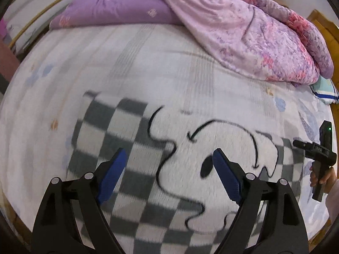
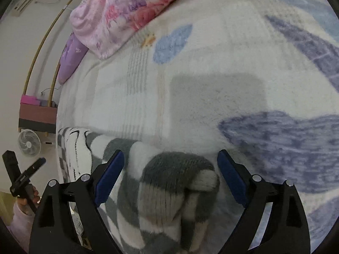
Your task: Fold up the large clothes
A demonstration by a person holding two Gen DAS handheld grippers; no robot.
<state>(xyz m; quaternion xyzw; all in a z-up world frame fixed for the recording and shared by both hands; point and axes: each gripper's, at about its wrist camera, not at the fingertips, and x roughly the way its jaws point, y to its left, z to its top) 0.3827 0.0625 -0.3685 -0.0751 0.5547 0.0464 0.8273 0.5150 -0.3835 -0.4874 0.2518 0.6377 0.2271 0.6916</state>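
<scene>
A fuzzy grey-and-white checkered garment (image 1: 135, 169) with a black-outlined cartoon figure lies spread on the bed. My left gripper (image 1: 169, 158) hovers open above its middle, holding nothing. In the right wrist view a bunched end of the same garment (image 2: 175, 182) lies between the fingers of my right gripper (image 2: 170, 158), which is open and not closed on it. The right gripper also shows at the right edge of the left wrist view (image 1: 317, 154), and the left one at the lower left of the right wrist view (image 2: 25, 175).
The bed sheet (image 1: 148, 59) is white with pale blue and grey prints. A pink floral quilt (image 1: 254, 31) and a purple pillow (image 1: 114, 8) lie at the far side. A nightstand (image 2: 38, 116) and a small fan (image 2: 29, 142) stand beside the bed.
</scene>
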